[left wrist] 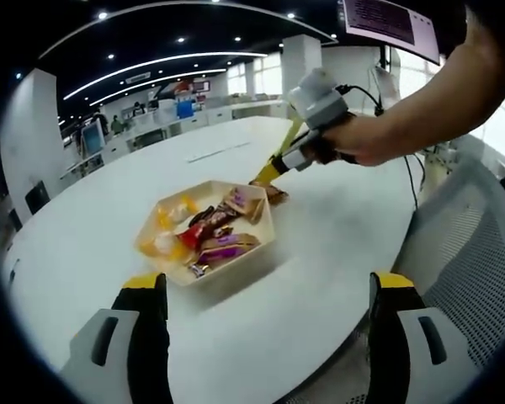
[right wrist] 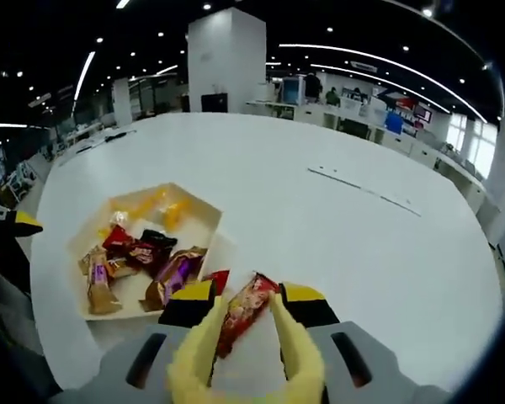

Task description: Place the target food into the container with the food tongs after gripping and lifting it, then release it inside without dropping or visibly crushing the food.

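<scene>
Right tool (right wrist: 246, 324) with black, yellow-tipped jaws squeezing a pair of pale yellow plastic food tongs (right wrist: 236, 353); tongs' arms closed on a red-and-orange wrapped snack bar (right wrist: 242, 310), lifted just above the white round desk (right wrist: 362, 227), beside the near corner of the container. Same right tool (left wrist: 279, 168) seen from the left gripper view, held in a person's hand (left wrist: 358, 139), tongs (left wrist: 269, 168) reaching down to the far edge of the container, snack bar (left wrist: 276, 195) at their tips.

Left tool (left wrist: 265, 295) with jaws spread wide apart, gripping nothing, hovering over the desk (left wrist: 337, 236) just short of the container.

Beige hexagonal shallow container (right wrist: 198, 210), also (left wrist: 236, 273), resting on the desk, holding assorted wrapped sweets: red, purple, brown and yellow.

Beyond the desk, an open office with ceiling lights.
</scene>
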